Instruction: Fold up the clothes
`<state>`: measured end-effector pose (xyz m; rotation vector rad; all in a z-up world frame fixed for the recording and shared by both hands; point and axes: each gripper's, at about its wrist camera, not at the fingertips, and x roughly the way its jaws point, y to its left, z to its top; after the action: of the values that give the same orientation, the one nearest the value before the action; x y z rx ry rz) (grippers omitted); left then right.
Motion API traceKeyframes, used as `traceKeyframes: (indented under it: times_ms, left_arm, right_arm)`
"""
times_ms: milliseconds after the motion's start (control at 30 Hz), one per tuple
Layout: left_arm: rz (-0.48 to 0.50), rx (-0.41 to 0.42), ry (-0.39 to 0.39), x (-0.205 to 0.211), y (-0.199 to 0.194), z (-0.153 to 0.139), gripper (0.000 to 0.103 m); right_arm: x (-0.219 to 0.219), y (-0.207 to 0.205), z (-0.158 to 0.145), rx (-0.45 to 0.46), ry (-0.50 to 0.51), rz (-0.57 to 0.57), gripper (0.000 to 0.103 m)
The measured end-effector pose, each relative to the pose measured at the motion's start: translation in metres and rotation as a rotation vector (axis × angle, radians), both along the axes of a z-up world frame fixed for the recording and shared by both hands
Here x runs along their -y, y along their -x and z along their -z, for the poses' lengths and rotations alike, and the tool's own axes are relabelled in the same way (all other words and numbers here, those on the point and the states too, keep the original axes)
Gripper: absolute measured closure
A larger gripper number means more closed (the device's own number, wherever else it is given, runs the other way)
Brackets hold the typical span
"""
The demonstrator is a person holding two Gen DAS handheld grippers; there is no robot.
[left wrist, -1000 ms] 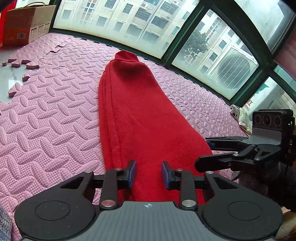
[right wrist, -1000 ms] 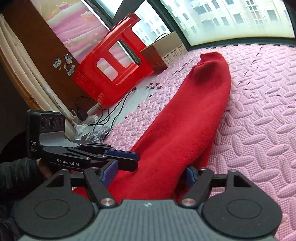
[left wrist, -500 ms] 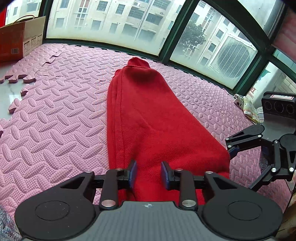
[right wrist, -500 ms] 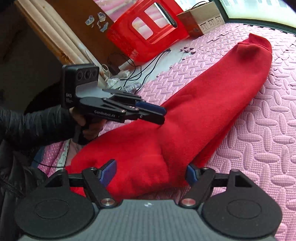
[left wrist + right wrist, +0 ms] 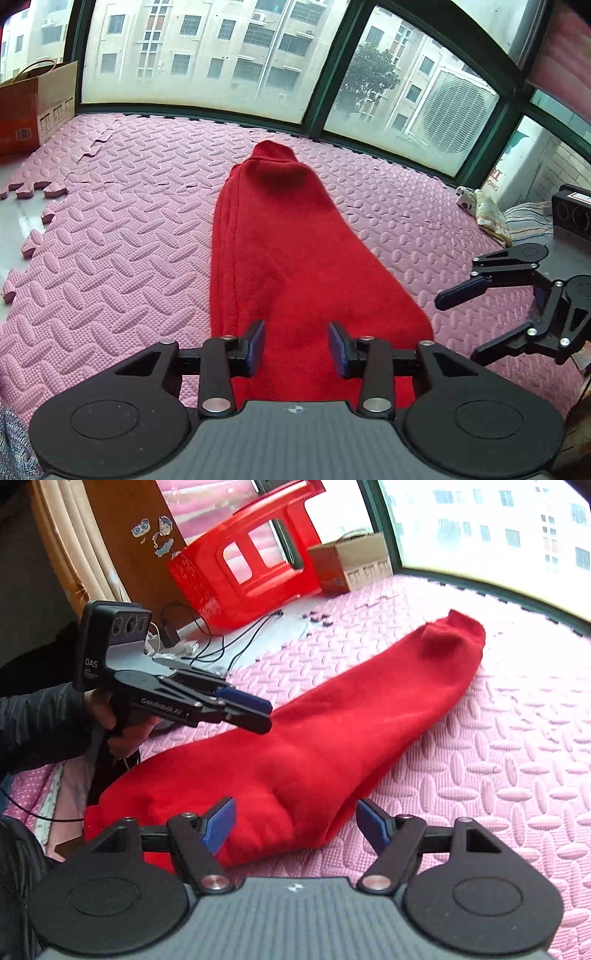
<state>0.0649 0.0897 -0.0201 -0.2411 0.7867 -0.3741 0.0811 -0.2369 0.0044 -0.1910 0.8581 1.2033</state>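
Observation:
A red garment (image 5: pixel 280 258) lies folded into a long strip on the pink foam mat (image 5: pixel 110 258), its collar at the far end. My left gripper (image 5: pixel 297 349) is open over the garment's near end, with nothing between its blue pads. The right gripper (image 5: pixel 469 325) hovers open off the garment's right edge. In the right wrist view the red garment (image 5: pixel 332 746) runs away diagonally, and my right gripper (image 5: pixel 295 825) stands wide open above its near corner. The left gripper (image 5: pixel 247 712), held by a hand (image 5: pixel 110 723), hangs over the garment's left side.
A cardboard box (image 5: pixel 33 107) sits at the mat's far left corner, next to a tipped red plastic stool (image 5: pixel 243 565) and loose cables (image 5: pixel 221 642) on bare floor. Windows line the far edge. A small pile of cloth (image 5: pixel 487 210) lies at the right.
Both grippers have drawn back and risen from the garment's near end. The right gripper swung out to the right, clear of the cloth. The left jaws widened slightly.

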Motion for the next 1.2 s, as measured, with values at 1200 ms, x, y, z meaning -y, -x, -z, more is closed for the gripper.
traceKeyframes:
  times_ms: [1200]
  left_arm:
    - [0.116, 0.102, -0.082, -0.018, 0.095, 0.009, 0.047]
  right_arm:
    - [-0.101, 0.131, 0.025, 0.219, 0.098, 0.004, 0.034]
